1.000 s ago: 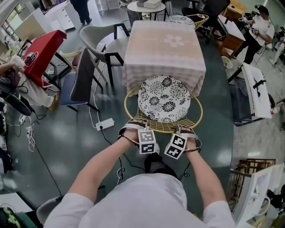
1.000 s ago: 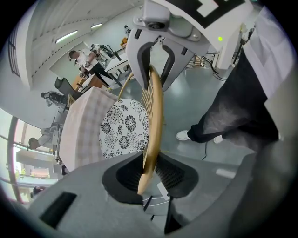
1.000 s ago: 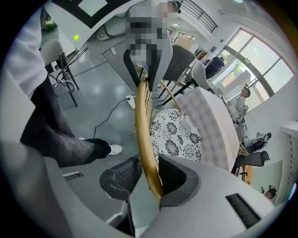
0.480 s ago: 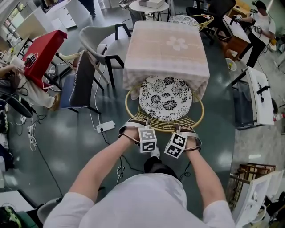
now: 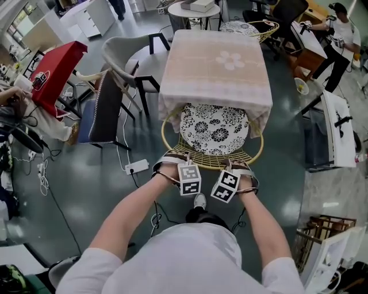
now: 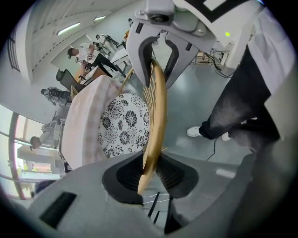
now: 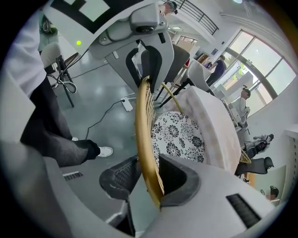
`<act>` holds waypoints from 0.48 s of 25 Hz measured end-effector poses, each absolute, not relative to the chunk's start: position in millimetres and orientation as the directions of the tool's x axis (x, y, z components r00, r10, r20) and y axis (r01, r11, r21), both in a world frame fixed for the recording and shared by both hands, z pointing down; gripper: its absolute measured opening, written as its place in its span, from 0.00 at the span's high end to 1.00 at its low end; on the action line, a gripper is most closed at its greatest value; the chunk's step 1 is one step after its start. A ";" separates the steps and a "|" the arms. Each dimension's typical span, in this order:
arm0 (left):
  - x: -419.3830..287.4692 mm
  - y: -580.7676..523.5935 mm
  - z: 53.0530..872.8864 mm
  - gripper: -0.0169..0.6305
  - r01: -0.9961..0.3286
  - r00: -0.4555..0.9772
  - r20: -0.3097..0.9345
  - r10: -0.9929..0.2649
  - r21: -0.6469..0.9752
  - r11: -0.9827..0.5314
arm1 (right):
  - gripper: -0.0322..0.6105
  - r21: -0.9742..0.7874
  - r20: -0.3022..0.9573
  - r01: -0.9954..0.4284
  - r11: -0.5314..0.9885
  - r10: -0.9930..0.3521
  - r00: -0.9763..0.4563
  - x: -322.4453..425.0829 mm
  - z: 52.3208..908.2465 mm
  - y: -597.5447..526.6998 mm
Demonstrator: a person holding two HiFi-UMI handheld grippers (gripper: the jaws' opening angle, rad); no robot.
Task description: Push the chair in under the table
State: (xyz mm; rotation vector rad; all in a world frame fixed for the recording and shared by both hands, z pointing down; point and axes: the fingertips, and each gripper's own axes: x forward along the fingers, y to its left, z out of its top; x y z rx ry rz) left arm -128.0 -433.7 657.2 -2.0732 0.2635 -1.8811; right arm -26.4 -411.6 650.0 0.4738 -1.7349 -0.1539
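In the head view the table [image 5: 215, 63] hid the far edge of the chair [image 5: 214, 131] seat, slid further under than before. Its own view showed the left gripper [image 6: 150, 176] clamped on the chair's back rim; the right gripper [image 7: 149, 178], in its view, likewise, jaws just easing wider

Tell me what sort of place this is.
Probably a lab or workshop with a mock dining corner: a cloth-covered table and wicker chair stand near an office chair, and a power strip lies on the floor.
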 end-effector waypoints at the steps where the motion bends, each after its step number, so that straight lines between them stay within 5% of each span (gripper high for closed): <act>1: -127.8 -436.9 657.5 0.84 0.080 0.111 0.929 -0.353 -0.363 -0.929 | 0.79 0.356 0.907 -0.225 0.907 -0.393 -0.150 -26.4 650.3 -414.7; 12: -125.7 -469.3 660.7 0.84 0.064 0.085 0.927 -0.364 -0.370 -0.927 | 0.79 0.369 0.904 -0.218 0.904 -0.403 -0.144 -23.4 652.6 -447.3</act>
